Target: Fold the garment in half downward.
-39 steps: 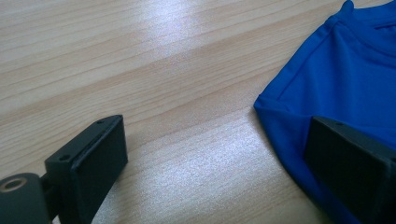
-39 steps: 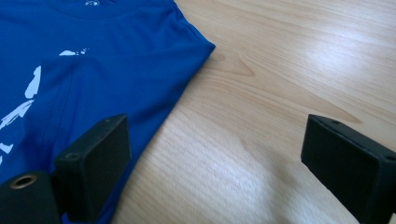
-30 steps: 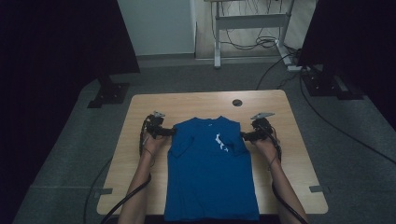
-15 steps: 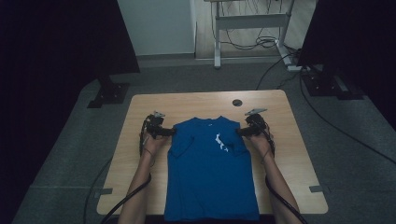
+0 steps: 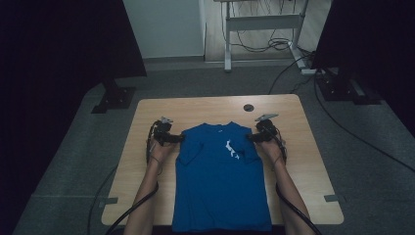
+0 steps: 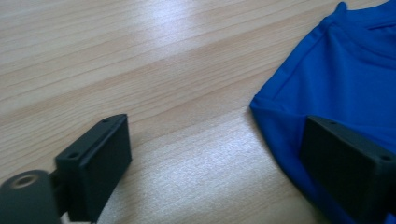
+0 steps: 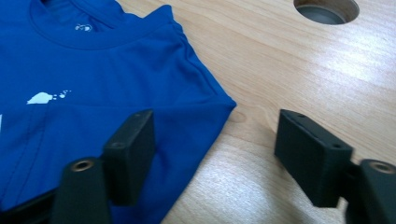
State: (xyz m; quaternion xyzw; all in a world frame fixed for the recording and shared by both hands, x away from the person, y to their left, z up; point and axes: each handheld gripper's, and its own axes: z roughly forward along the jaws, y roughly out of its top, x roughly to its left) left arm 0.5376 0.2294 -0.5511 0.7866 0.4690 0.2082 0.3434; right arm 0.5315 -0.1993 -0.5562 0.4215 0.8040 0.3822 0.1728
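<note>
A blue T-shirt (image 5: 222, 181) lies flat, face up, on the wooden worktop (image 5: 205, 108), its collar toward the far edge and its hem reaching the near edge between the person's forearms. No container stands on the worktop; a round cable hole (image 5: 248, 107) sits in the wood beyond the collar.

The left gripper (image 5: 172, 139) rests at the shirt's left shoulder. In the left gripper view its jaws stand wide apart: one over bare wood, the other over the folded sleeve edge (image 6: 275, 116), nothing pinched between them. They have just been closing a little.

The right gripper (image 5: 253, 137) sits at the right shoulder. In the right gripper view one jaw hovers over the blue cloth, the other over the wood, with the sleeve corner (image 7: 219, 105) between them but not pressed. These jaws have just been closing too, and remain released.

Compared with a second ago, the right gripper has shifted inward toward the shirt; the left one is where it was, and the shirt has not moved.

Bare wood runs along both sides of the shirt and beyond the collar.
</note>
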